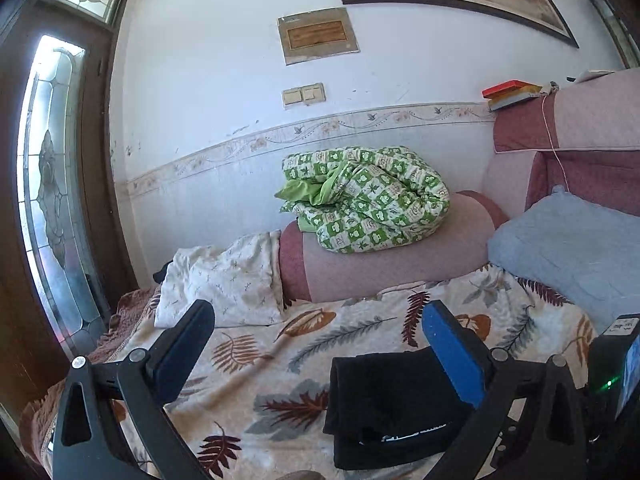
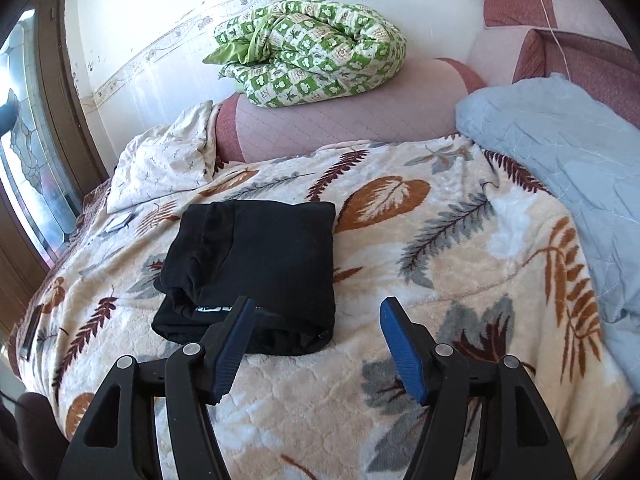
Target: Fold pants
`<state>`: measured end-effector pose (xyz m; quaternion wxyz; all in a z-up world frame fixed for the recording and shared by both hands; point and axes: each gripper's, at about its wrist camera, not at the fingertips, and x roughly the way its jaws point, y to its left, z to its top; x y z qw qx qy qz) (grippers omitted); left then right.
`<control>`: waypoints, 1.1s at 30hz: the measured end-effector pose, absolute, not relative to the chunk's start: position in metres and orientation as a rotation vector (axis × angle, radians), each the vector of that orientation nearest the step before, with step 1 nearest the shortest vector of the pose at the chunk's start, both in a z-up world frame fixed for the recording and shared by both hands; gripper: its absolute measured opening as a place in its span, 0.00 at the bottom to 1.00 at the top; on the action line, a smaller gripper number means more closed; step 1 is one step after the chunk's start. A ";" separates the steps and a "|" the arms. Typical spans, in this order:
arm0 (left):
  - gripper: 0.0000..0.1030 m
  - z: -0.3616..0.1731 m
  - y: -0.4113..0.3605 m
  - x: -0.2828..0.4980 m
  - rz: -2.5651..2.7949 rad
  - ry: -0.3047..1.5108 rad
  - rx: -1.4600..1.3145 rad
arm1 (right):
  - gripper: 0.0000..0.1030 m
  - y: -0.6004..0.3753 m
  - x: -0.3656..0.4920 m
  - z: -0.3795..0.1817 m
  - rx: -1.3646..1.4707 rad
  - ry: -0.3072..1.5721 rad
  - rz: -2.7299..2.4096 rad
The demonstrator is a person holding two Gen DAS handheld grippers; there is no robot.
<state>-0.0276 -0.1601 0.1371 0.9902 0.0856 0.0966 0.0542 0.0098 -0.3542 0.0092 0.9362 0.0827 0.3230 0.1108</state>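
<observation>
The black pants [image 2: 256, 268] lie folded into a thick rectangle on the leaf-patterned blanket [image 2: 440, 248], with a white logo at the near edge. My right gripper [image 2: 316, 316] hangs open just above the blanket, its left finger over the pants' near edge and nothing between the pads. In the left wrist view the same folded pants [image 1: 392, 404] lie low at the right, partly behind the right finger. My left gripper [image 1: 320, 320] is raised above the bed and stands wide open, holding nothing.
A green checked quilt [image 2: 312, 52] sits bundled on a pink bolster [image 2: 340, 120] by the wall. A white pillow [image 2: 168, 160] lies at the left, a light blue pillow [image 2: 560, 152] at the right. A phone [image 2: 120, 222] lies beside the pants. A glass door [image 1: 52, 184] stands left.
</observation>
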 end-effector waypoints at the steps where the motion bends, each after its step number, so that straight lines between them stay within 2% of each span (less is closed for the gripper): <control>1: 1.00 0.131 -0.159 -0.028 0.099 0.219 0.142 | 0.69 -0.355 0.009 0.010 0.164 0.654 0.216; 6: 1.00 0.079 -0.145 -0.023 0.112 0.424 0.086 | 0.72 -0.366 0.017 0.004 0.204 0.679 0.190; 12: 1.00 0.044 -0.127 -0.011 0.156 0.605 0.043 | 0.72 -0.362 0.022 -0.001 0.189 0.701 0.188; 20: 1.00 0.036 -0.138 -0.011 0.125 0.651 0.075 | 0.76 -0.342 0.016 -0.002 0.065 0.673 0.175; 33: 1.00 0.022 -0.144 -0.007 0.060 0.739 0.059 | 0.78 -0.336 0.018 -0.009 0.045 0.703 0.176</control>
